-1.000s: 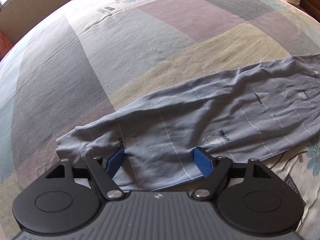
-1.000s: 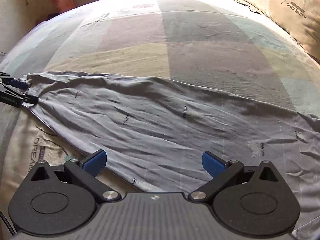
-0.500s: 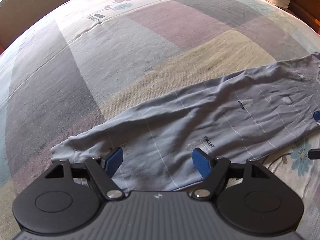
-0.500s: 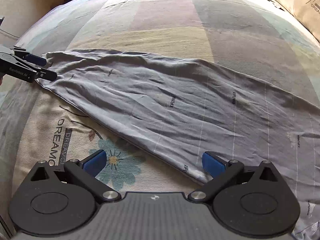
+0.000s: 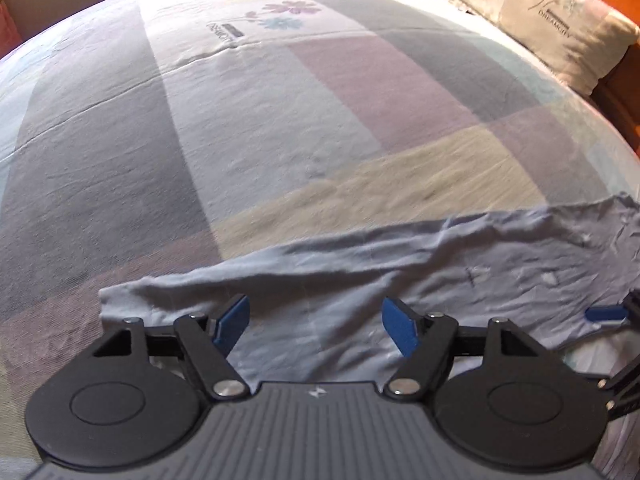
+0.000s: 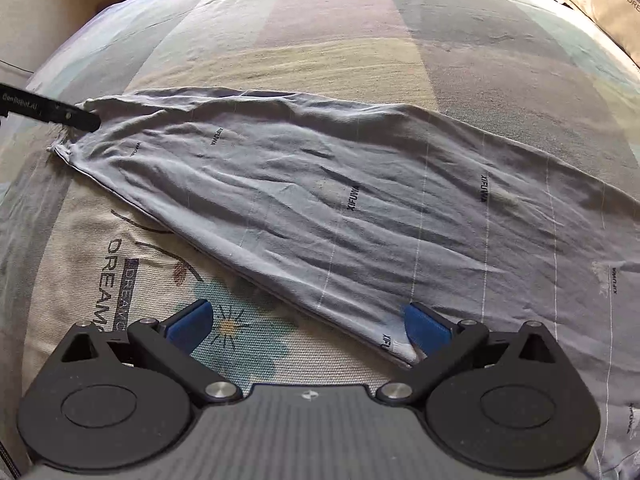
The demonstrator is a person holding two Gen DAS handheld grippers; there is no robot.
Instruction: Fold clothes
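Lying flat on the patchwork bedsheet (image 6: pixel 340 44), grey garment (image 6: pixel 340 200) near pillow (image 5: pixel 560 28).

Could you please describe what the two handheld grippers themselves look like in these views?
Both match. The left gripper and right gripper each have a dark grey ribbed body with a small white logo, two black round housings, black linkage arms with silver pivot screws, and blue fingertip pads. The left gripper's side carries white lettering, seen from the right wrist.
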